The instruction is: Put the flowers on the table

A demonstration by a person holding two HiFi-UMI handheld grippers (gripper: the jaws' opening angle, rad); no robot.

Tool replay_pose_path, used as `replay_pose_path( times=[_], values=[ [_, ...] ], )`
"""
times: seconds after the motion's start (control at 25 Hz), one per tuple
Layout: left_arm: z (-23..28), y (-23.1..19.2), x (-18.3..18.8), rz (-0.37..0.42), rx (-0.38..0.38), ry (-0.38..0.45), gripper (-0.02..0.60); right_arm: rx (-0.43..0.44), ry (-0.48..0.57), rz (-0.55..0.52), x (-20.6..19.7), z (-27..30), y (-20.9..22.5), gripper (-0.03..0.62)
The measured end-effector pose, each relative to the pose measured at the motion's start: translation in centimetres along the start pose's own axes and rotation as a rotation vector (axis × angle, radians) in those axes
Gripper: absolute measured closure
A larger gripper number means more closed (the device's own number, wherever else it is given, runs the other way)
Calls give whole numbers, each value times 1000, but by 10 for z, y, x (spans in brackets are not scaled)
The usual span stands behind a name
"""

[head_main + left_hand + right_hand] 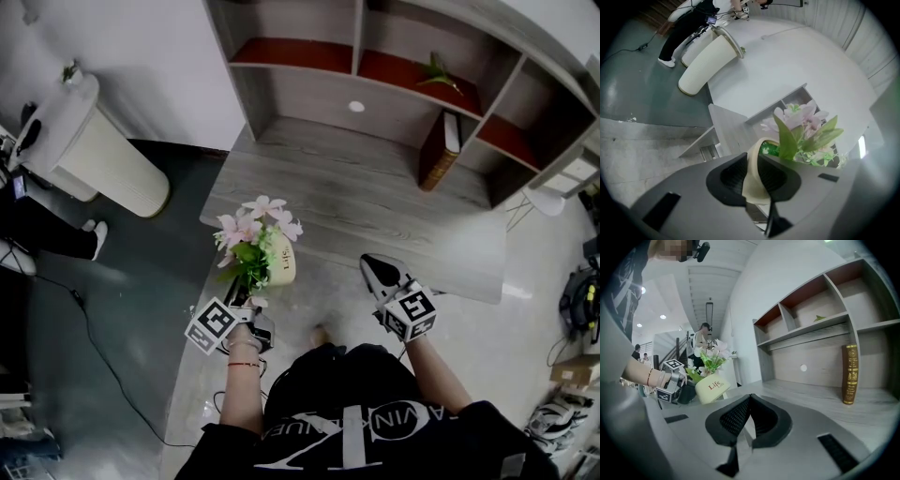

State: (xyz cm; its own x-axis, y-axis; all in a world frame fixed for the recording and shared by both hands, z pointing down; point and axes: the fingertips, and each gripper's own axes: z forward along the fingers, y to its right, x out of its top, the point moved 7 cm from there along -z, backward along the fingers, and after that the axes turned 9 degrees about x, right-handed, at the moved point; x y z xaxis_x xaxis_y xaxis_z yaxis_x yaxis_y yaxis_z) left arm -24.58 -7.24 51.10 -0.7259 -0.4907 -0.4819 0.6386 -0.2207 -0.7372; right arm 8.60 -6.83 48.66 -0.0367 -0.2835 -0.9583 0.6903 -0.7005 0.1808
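The person stands at the near edge of the table (375, 202) with both forearms reaching forward and down. The left gripper (247, 298) is low by the table's near left corner, with a red bracelet (245, 364) on that wrist. The right gripper (372, 264) is well apart to the right and points at the shelf (309, 89).

In the left gripper view, the left gripper (752, 161) has its 2 jaws pinching the wall of the cream pot (754, 185), 1 pad inside the rim and 1 outside. The right gripper view shows the right gripper (749, 401) with its jaws pressed together and nothing between them.

Only the right gripper view shows the word "Life" on the pot (712, 387) and the spine of the book (850, 373) standing upright. Only the head view shows the pot (280, 261) over the table's near left corner; whether it touches the top I cannot tell.

The flowers (255, 225) stand up out of the pot, their stems leaning left and away from the person, with the pink blossoms on top.
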Motion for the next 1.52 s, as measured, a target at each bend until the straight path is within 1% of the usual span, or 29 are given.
replay_pose_path(
  times=[0.28,0.6,0.96,1.16,1.32,1.52],
  values=[
    [9,-8,1,-6,12,-26,512,15,-17,12,-2,18,1,583],
    [18,-22,8,-25,33,-27,512,22,-21,19,-1,38,8,583],
    [47,-11,36,-10,18,-15,512,29,4,15,14,72,28,583],
    [62,-9,49,8,9,-17,512,33,10,15,15,85,32,583],
    [89,-2,71,23,18,-32,512,31,-3,29,25,109,50,584],
    [113,3,88,46,36,-44,512,34,-6,29,33,130,65,584]
  ],
)
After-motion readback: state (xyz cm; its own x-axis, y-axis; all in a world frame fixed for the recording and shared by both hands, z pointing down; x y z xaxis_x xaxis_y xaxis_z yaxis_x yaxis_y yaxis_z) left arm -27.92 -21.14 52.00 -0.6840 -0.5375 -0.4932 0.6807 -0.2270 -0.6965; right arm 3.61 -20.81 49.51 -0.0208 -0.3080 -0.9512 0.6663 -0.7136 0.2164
